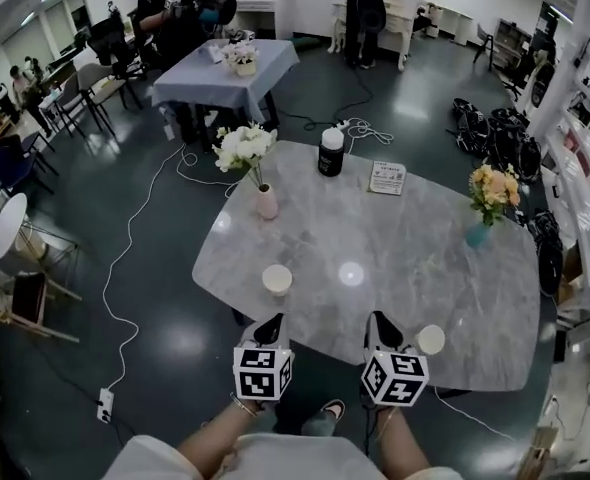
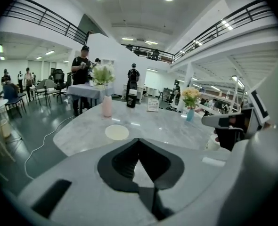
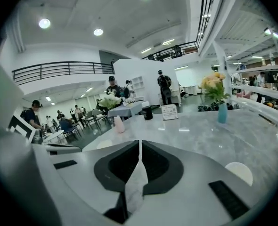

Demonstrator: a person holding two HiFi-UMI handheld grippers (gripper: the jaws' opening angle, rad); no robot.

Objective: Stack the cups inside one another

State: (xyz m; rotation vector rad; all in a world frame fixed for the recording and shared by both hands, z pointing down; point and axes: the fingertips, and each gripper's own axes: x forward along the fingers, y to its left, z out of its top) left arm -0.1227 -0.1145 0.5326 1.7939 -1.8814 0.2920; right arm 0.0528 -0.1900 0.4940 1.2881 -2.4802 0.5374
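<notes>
Two pale paper cups stand upright on the grey marble table (image 1: 375, 258). One cup (image 1: 277, 280) sits near the front edge, just beyond my left gripper (image 1: 271, 321), and shows as a cream disc in the left gripper view (image 2: 117, 132). The other cup (image 1: 431, 340) stands at the front edge, right of my right gripper (image 1: 380, 319), low right in the right gripper view (image 3: 239, 172). Both grippers hover at the table's near edge. The left gripper (image 2: 139, 140) has its jaws together with nothing between them. The right gripper (image 3: 140, 142) is also shut and empty.
Further back on the table stand a pink vase of white flowers (image 1: 266, 203), a black jar with a white lid (image 1: 331, 153), a small sign card (image 1: 387, 178) and a teal vase of orange flowers (image 1: 478, 234). A cable (image 1: 125, 258) lies on the floor at left.
</notes>
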